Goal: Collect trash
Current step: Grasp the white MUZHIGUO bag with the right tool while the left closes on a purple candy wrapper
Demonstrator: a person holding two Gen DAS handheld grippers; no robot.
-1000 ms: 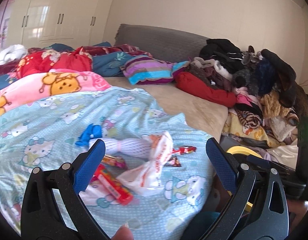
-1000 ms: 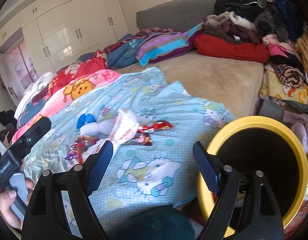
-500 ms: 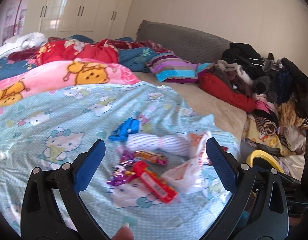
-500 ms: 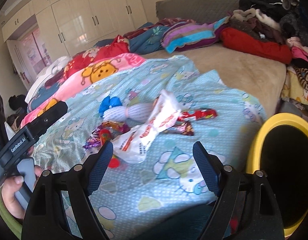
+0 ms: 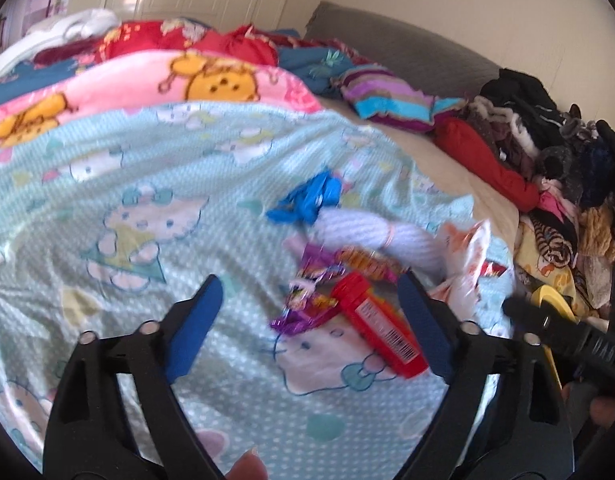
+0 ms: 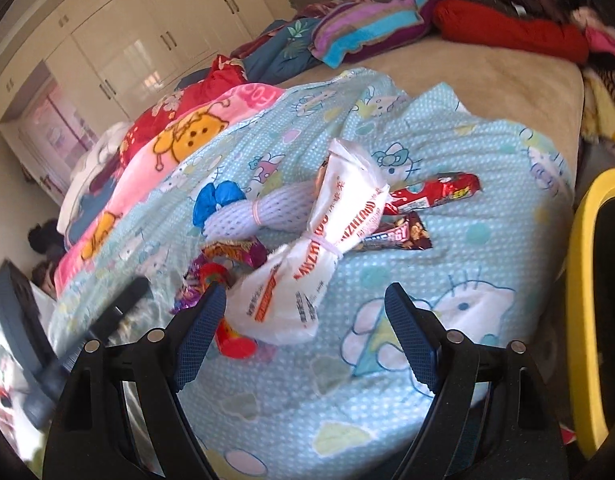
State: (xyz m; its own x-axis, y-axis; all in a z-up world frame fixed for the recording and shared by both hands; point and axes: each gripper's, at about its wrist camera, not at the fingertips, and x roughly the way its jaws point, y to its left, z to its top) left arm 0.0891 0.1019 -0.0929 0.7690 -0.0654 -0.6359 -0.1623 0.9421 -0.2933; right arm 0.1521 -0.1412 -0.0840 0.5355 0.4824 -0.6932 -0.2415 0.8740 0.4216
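The left gripper (image 5: 309, 320) hovers low over the light-blue cat-print blanket (image 5: 147, 208) with its jaws spread wide and nothing between them; the right gripper (image 6: 305, 332) is likewise spread and empty. The trash lies in one loose heap on the blanket. In the left wrist view a red rectangular packet (image 5: 373, 330) sits just inside the right-hand jaw, at about one o'clock from the gap's centre, its long axis running from ten o'clock down to four o'clock; a purple foil wrapper (image 5: 307, 312) touches its upper left end. Beyond them, toward twelve to one o'clock, lie a white foam net sleeve (image 5: 371, 236), a crumpled blue piece (image 5: 307, 200) and a white printed plastic bag (image 6: 327, 248). In the right wrist view that bag lies at about twelve o'clock from the open jaws, its long axis tilted from seven to one o'clock, with two snack wrappers (image 6: 427, 194) past it at one o'clock. Each gripper appears close to its own nearest piece, the left to the packet, the right to the bag. The yellow-rimmed bin (image 6: 587, 300) stands off the bed edge at three o'clock; its inside shows only dark, so its contents cannot be told.
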